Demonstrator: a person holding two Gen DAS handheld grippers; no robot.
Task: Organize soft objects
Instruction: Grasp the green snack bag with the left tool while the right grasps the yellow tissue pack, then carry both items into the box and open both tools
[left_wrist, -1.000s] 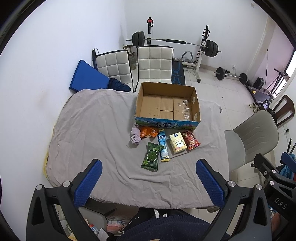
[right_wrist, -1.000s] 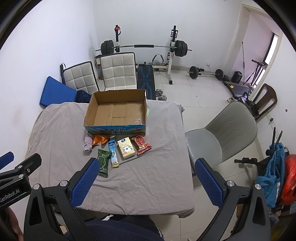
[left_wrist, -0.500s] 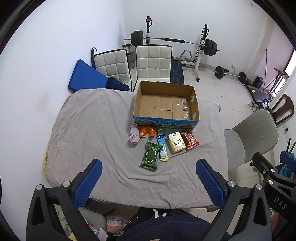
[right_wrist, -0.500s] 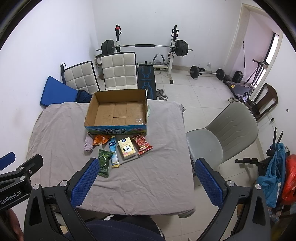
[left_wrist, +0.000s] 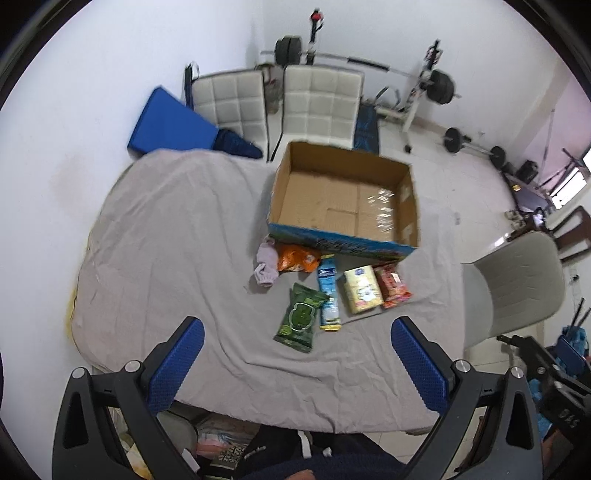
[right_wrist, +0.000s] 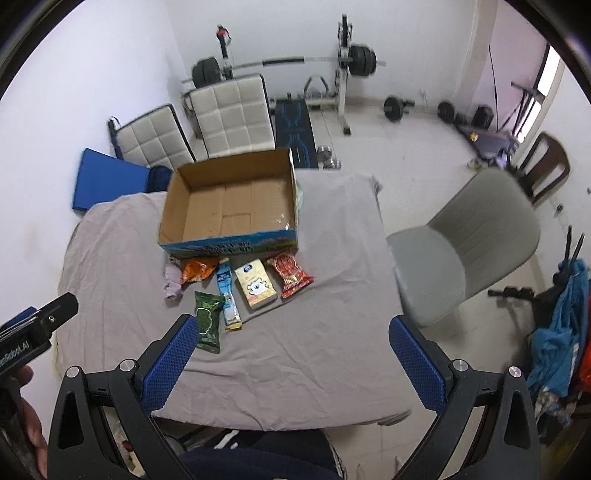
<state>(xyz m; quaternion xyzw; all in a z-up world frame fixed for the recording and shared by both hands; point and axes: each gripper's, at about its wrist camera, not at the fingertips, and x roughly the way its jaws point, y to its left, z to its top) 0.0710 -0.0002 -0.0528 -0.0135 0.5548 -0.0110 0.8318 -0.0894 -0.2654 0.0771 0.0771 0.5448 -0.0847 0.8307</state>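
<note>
An open, empty cardboard box (left_wrist: 343, 201) (right_wrist: 229, 206) stands on a table under a grey cloth (left_wrist: 166, 240) (right_wrist: 332, 295). In front of it lie a lilac sock (left_wrist: 266, 264) (right_wrist: 173, 282), an orange packet (left_wrist: 295, 257) (right_wrist: 199, 267), a green pack (left_wrist: 300, 320) (right_wrist: 207, 319), a light blue packet (left_wrist: 328, 291) (right_wrist: 228, 295), a yellow pack (left_wrist: 362, 290) (right_wrist: 256, 282) and a red packet (left_wrist: 391, 286) (right_wrist: 290, 274). My left gripper (left_wrist: 297, 360) and right gripper (right_wrist: 288, 356) are open and empty, held above the table's near edge.
A grey chair (left_wrist: 513, 288) (right_wrist: 461, 243) stands right of the table. Two white padded chairs (left_wrist: 317, 103) (right_wrist: 232, 110) and a blue mat (left_wrist: 166, 125) are behind it. A barbell rack (right_wrist: 343, 59) and weights are at the back.
Both grippers have moved forward toward the table and tilted; the box and the packets look larger. Nothing on the table has moved.
</note>
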